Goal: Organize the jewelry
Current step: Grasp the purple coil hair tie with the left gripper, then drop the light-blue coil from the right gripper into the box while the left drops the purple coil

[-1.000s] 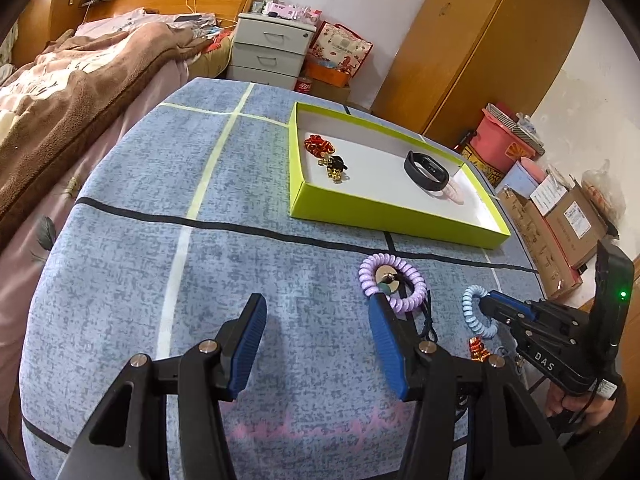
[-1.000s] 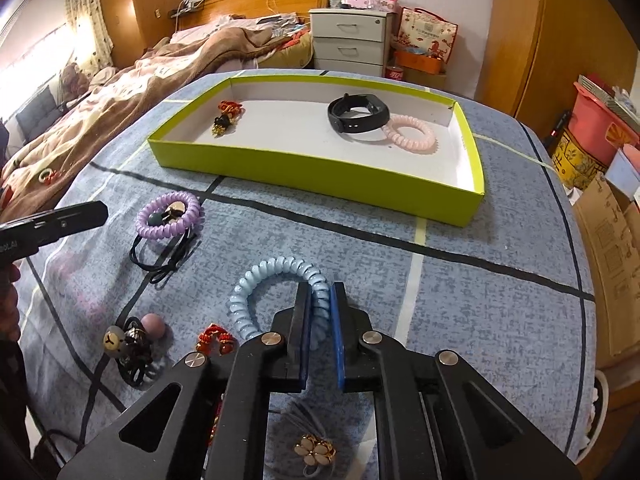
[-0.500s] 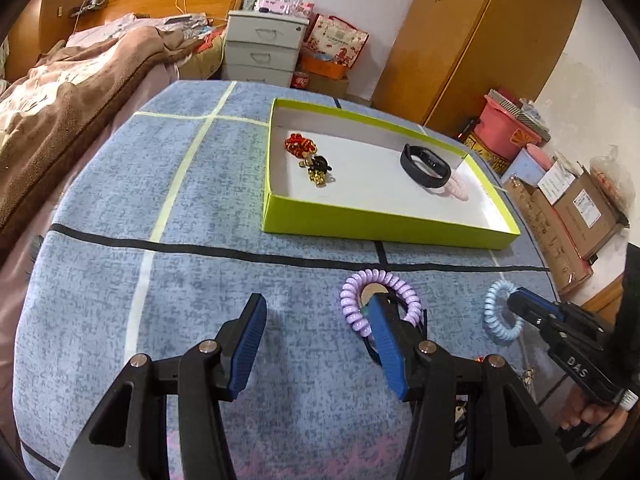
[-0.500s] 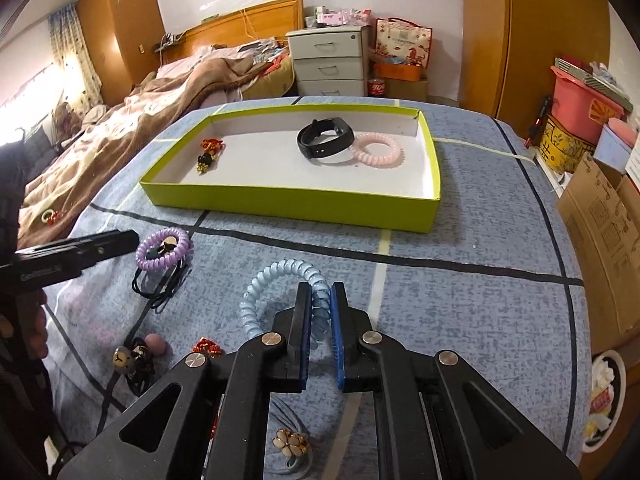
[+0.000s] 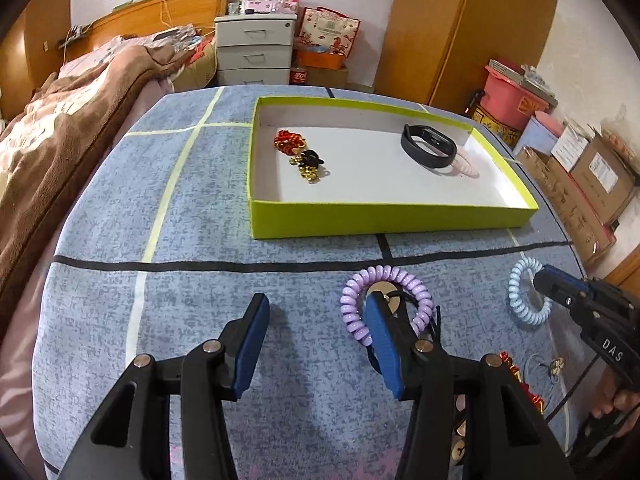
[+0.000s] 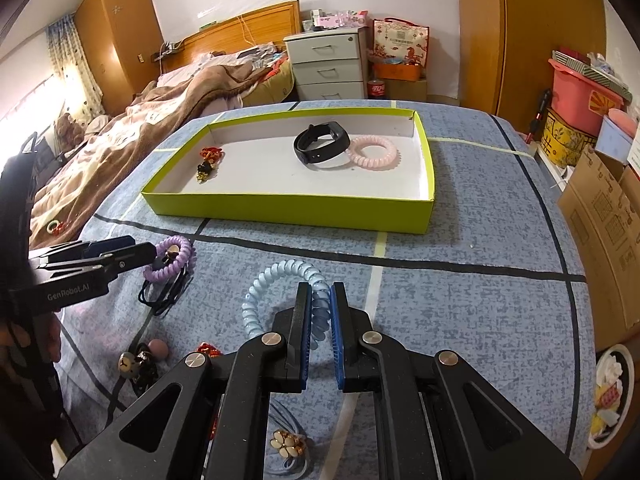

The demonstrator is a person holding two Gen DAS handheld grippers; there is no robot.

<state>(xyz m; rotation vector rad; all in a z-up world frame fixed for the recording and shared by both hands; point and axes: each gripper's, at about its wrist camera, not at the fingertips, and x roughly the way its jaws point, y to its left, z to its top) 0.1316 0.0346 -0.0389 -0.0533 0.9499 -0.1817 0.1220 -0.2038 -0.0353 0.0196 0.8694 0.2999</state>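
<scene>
My right gripper [image 6: 320,300] is shut on a light blue spiral hair tie [image 6: 276,276], held above the blue cloth; it also shows in the left wrist view [image 5: 520,300]. My left gripper [image 5: 316,312] is open, its right finger over a purple spiral hair tie [image 5: 384,280] that lies on the cloth [image 6: 172,260]. The lime-green tray [image 5: 360,220] [image 6: 280,208] holds a black band [image 6: 320,144], a pink spiral tie [image 6: 372,152] and a red and black-gold charm [image 5: 300,152].
Loose pieces lie near me: a black cord [image 6: 160,296], a bell tie with a pink ball [image 6: 140,360], a red charm [image 6: 208,348] and a flower tie [image 6: 288,442]. A bed [image 5: 60,128] is left, boxes [image 5: 592,184] right.
My right gripper has lifted the light blue tie and carried it forward toward the tray. My left gripper has shifted right and nearer the purple tie, still open.
</scene>
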